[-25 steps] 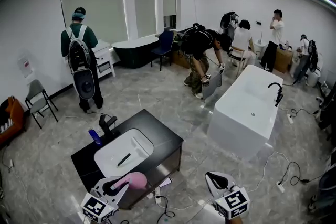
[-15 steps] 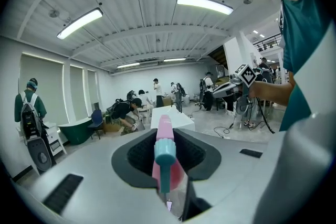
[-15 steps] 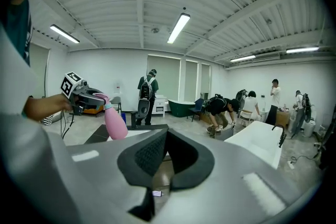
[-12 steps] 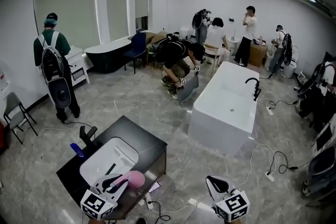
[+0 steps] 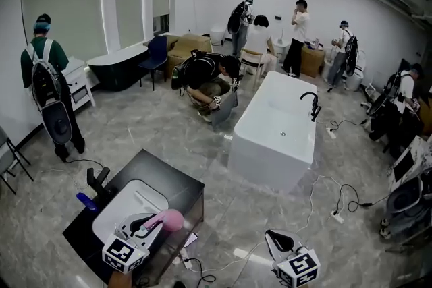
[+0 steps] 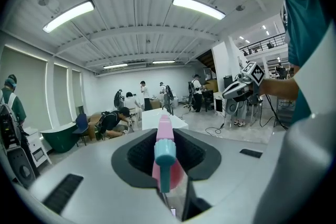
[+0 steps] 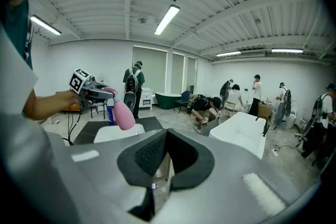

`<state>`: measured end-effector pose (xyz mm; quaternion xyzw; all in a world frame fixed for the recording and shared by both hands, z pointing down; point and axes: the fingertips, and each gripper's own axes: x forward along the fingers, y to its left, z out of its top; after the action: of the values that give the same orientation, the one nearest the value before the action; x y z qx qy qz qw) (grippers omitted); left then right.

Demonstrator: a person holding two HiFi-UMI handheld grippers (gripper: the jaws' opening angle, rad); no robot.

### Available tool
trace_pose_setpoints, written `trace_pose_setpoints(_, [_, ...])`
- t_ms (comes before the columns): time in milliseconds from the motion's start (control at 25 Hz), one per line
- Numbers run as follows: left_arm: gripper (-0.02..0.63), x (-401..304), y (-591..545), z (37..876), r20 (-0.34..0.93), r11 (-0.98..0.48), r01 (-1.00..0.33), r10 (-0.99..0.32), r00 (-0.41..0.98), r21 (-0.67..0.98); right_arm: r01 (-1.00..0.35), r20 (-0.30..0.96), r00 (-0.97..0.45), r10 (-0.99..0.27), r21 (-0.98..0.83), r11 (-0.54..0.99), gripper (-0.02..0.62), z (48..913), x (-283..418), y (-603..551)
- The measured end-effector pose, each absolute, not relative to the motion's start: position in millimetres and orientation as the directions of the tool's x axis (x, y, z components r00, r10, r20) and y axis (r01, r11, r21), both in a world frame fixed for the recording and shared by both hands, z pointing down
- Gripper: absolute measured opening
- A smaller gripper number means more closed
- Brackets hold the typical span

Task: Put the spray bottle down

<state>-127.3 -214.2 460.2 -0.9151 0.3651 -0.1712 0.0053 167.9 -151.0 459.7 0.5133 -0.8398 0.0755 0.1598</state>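
My left gripper [image 5: 154, 223] is shut on a pink spray bottle [image 5: 167, 218] with a teal nozzle. It holds the bottle over the near rim of the white basin [image 5: 118, 209], which is set in a black counter [image 5: 177, 180]. In the left gripper view the bottle [image 6: 164, 124] is clamped between the black pads of the left gripper [image 6: 166, 139], nozzle toward the camera. The right gripper view shows the bottle [image 7: 124, 115] hanging from the left gripper above the basin [image 7: 113, 132]. My right gripper [image 5: 274, 237] [image 7: 167, 136] hangs to the right of the counter over the floor, shut and holding nothing.
A dark faucet [image 5: 98, 179] and a blue bottle [image 5: 86, 200] stand at the basin's far side. A white bathtub [image 5: 275, 130] stands ahead on the right. Cables [image 5: 322, 193] lie on the grey floor. Several people stand or crouch further back.
The head view has swung, so the counter, tub and people have slid left. My left gripper has carried the pink bottle further over the basin's near rim. The right gripper stays low at the bottom.
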Motion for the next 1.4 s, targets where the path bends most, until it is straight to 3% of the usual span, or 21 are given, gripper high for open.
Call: trace_pose_setpoints(1400, [0.091, -122.6, -293.8, 595.5, 0.451, -0.773, -0.635, -0.567, 0.689, -0.001, -0.905, 0.491, -0.392, -0.778, -0.054, 0.422, 0.009, 560.9, 156.8, -155.8])
